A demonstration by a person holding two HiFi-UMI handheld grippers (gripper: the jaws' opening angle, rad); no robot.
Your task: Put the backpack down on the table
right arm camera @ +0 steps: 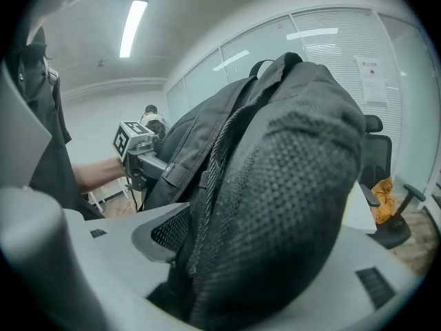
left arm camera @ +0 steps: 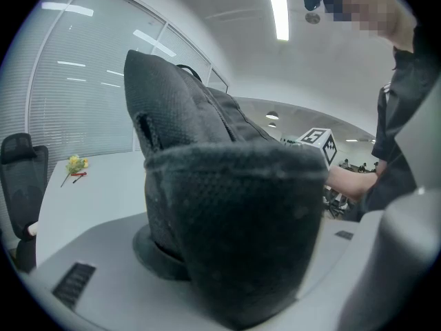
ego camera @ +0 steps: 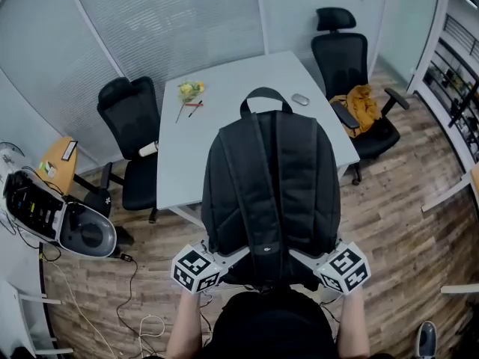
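The left forearm (ego camera: 184,326) and right forearm (ego camera: 352,321) reach forward side by side. The left gripper (ego camera: 236,259) and right gripper (ego camera: 301,259) angle inward and slightly down, each with its jaws clamped on a padded lower corner of the backpack (ego camera: 273,178).

no words or numbers can be read anywhere. a white sheet (right arm camera: 373,81) stuck on the glass wall (right arm camera: 324,54) at the far right carries print, and a tiny pale mark (ego camera: 267,250) sits low on the backpack (ego camera: 271,170), but both are too small to make out. the near left marker cube (ego camera: 196,268) and the near right marker cube (ego camera: 344,268) bear only black-and-white square patterns, no letters.
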